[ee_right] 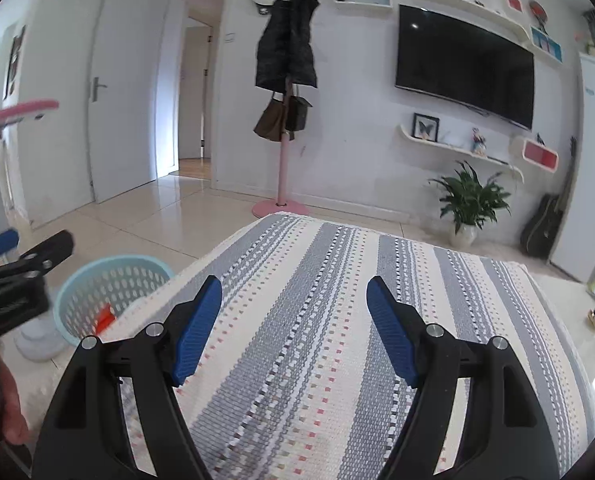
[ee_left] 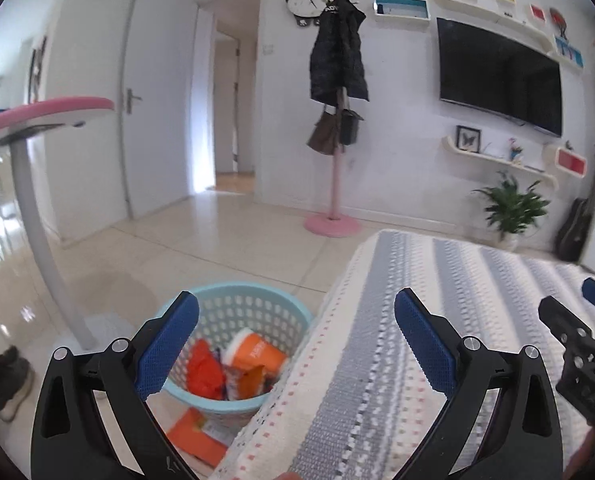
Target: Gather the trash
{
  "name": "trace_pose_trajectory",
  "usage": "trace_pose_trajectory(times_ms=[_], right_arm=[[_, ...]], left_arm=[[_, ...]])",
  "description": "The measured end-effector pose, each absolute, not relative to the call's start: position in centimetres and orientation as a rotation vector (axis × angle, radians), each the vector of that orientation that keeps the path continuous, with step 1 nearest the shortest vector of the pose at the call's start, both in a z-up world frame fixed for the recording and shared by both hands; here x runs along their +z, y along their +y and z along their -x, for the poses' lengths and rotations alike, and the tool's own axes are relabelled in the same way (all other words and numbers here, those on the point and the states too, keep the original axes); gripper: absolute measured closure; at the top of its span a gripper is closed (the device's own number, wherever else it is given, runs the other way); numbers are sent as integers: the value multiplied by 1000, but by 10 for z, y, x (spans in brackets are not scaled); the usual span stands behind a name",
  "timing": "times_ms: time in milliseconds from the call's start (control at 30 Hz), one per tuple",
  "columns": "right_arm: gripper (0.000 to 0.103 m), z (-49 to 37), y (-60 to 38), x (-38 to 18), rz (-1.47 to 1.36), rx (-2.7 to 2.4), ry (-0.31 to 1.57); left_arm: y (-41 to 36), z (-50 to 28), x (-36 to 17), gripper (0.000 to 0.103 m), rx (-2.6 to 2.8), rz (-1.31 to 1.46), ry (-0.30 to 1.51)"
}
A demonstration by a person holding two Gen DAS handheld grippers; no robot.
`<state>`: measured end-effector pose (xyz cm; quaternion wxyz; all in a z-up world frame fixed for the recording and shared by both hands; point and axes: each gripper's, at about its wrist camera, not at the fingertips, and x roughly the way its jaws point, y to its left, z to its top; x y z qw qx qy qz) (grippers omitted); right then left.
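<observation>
Both our tongs, left tongs and right tongs, hang apart and empty over the striped bench. Trash already fills the blue basket left of the bench; we should next take the orange scrap on the floor beside the basket.

A table covered with a striped cloth in grey, white and little red squares fills the near part of both views, and its top looks bare. Beside it is a shiny tiled floor. On the floor stand a light blue basket just beside the table's edge, a pink coat stand base, a potted plant, a dark shoe and a flat orange piece under the basket.
</observation>
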<state>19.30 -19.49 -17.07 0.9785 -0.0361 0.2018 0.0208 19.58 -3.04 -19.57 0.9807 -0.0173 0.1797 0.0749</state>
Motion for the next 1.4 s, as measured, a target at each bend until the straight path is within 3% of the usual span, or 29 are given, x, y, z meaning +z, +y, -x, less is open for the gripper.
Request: trace_pose_trajectory(times_ms=[367, 1400], right_arm=[[30, -193, -208, -202, -6, 61, 447], [24, -195, -201, -203, 18, 48, 462]], left_arm=[[-50, -203, -218, 8, 202, -23, 384], [-46, -201, -220, 7, 210, -6, 388]])
